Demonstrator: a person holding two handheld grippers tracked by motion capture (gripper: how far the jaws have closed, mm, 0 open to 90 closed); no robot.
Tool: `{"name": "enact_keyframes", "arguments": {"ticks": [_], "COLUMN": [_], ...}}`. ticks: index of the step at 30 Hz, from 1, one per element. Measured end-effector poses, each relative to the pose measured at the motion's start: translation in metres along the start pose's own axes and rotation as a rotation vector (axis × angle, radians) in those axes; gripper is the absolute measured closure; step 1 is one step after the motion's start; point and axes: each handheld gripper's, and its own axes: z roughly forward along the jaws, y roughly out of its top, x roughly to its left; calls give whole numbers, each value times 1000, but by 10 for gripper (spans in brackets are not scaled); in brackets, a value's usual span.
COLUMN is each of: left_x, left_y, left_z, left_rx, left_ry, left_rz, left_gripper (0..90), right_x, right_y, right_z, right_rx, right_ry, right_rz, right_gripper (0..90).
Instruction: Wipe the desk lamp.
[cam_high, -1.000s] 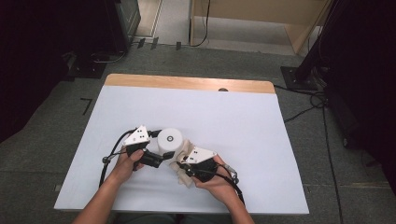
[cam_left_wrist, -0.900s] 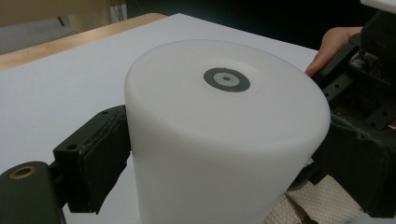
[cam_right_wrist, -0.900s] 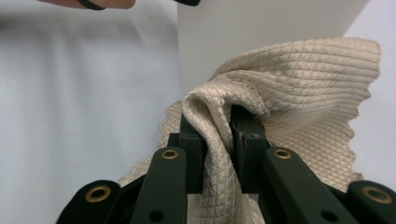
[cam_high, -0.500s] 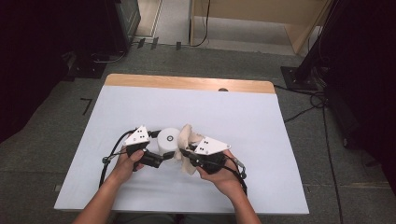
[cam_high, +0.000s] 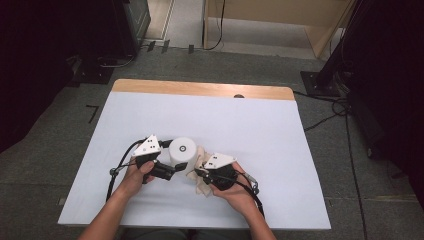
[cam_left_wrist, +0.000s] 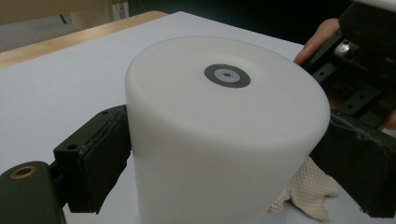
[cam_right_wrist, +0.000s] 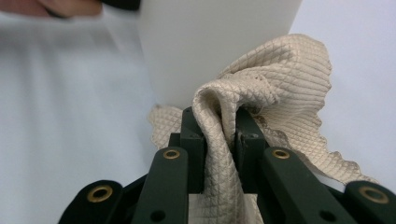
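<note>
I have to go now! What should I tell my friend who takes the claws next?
Left claw: shut on the white cylinder, which stands upright on the table.
Right claw: shut on a bunched fold of the beige quilted cloth, pressed up against the cylinder's side.
Done: both things are gripped and the cloth is at the cylinder.
Left: probably wiping round the cylinder with the cloth; keep the left claw steady meanwhile.

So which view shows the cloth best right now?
The right gripper view: the beige quilted cloth sits bunched between the right gripper jaws, against the white cylinder. The left gripper view catches just a corner beside the cylinder. The high view shows a small patch, mostly hidden.
</note>
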Motion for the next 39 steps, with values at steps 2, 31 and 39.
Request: {"name": "enact_keyframes", "arguments": {"ticks": [2, 31, 39], "left_x": [0, -26, -30], "left_y": [0, -8, -7], "left_z": [0, 14, 17], "left_rx": [0, 68, 81], "left_ry": [1, 243, 275], "left_rz": [-5, -131, -127], "left_gripper": [72, 50, 59], "right_x": [-1, -25, -25], "right_y": [0, 5, 6], "right_z": [0, 7, 16], "right_rx": [-4, -89, -107], "right_ry": [5, -82, -96], "right_rz": [18, 122, 147], "right_gripper": [782, 786, 792]}}
